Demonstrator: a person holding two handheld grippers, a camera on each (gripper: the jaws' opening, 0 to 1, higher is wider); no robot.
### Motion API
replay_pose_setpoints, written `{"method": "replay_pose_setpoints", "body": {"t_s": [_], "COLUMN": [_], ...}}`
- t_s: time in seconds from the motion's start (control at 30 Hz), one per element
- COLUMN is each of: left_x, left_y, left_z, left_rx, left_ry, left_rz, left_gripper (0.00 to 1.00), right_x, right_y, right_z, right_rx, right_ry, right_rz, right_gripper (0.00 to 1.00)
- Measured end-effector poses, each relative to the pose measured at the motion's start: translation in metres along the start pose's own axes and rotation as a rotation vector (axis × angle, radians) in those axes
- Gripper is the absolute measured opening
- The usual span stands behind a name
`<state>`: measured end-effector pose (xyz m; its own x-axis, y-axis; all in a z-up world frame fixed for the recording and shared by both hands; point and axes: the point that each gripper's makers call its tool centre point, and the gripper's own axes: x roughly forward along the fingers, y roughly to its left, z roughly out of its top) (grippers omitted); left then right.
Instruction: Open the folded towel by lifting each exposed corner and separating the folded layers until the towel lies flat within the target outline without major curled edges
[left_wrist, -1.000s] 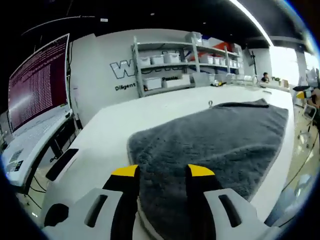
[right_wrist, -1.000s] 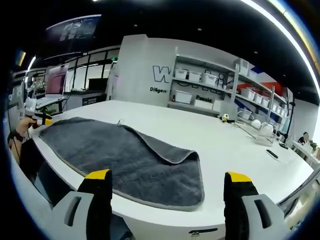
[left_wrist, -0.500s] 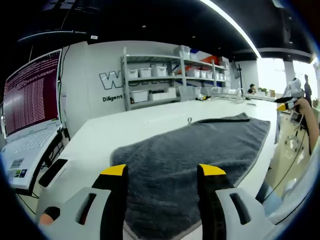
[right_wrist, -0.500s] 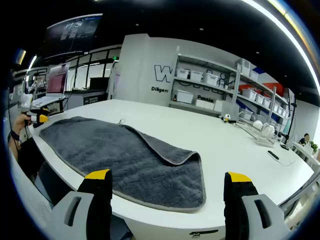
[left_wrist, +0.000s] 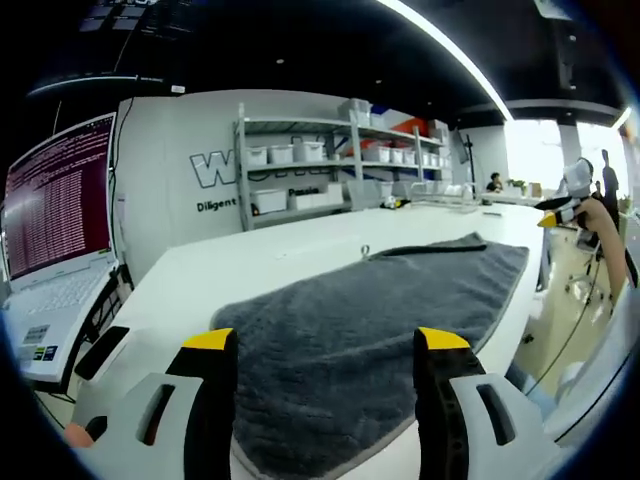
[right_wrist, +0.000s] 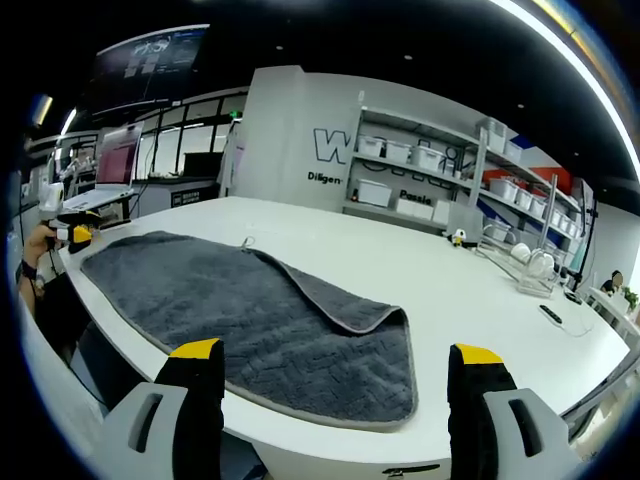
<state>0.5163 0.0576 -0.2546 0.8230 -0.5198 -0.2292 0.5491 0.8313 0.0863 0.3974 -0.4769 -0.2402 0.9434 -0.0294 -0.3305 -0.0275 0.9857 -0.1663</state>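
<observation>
- My left gripper (left_wrist: 325, 350): jaws spread, empty, above towel's near edge.
- My right gripper (right_wrist: 338, 360): jaws wide apart, nothing held.
- Grey towel (right_wrist: 240, 310) on white table (right_wrist: 470, 290), one flap folded over.

Empty, parted tongs (left_wrist: 325, 345) seemingly above towel (left_wrist: 380, 320).

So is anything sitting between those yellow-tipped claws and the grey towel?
Nothing visible. Each hand-held gripper, left and right, is open and looks straight at the grey towel, with only bare white table around it.
</observation>
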Motion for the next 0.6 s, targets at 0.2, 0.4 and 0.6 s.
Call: {"method": "replay_pose_setpoints", "body": {"t_s": [0.2,0.4,0.6], "left_x": [-0.004,-0.005,-0.007], "left_y": [-0.009,-0.011,-0.017], "left_z": [0.002,0.001,0.001], "left_rx": [-0.023,-0.015,0.0], "left_ry": [-0.011,-0.003,0.003], "left_rz": [-0.042,-0.044,-0.055], "left_gripper": [0.82,0.92,0.99], "right_x": [0.001,0.003,0.004], "right_y": [0.002,0.003,0.007], "right_z": [0.0,-0.002,-0.002], "right_rx": [-0.002,0.001,0.0], "right_ry": [0.003,0.007,0.006], "right_rz": [0.008,0.016,0.028], "right_gripper": [0.94,0.94,0.95]}}
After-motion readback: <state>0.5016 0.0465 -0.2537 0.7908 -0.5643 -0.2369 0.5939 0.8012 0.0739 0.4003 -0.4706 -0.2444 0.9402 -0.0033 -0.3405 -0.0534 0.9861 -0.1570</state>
